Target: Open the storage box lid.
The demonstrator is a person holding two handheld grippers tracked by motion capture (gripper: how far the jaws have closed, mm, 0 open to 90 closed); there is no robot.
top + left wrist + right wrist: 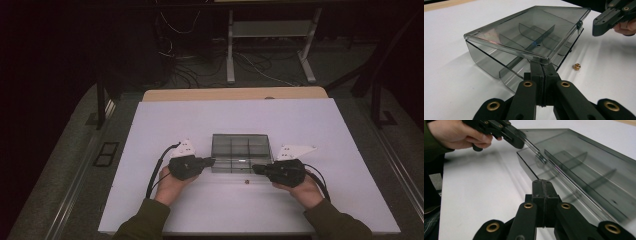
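Observation:
A smoky clear compartment box (240, 150) stands at the middle of the white table (300, 120). Its lid (524, 32) is tilted up a little at the front, with dividers showing beneath. My left gripper (212, 160) is shut, its tips (541, 65) tucked under the lid's front left edge and nothing between them. In the right gripper view the left gripper (520, 143) touches that lid edge. My right gripper (254, 168) is shut and empty, its tips (542, 185) close to the box's (586, 165) front right corner. A small brass nut (245, 182) (576, 66) lies loose in front of the box.
A wooden strip (235, 93) runs behind the white surface. Beyond it stand a metal desk frame (231, 50) and cables on the floor. The table's front edge (240, 233) is near the person's sleeves.

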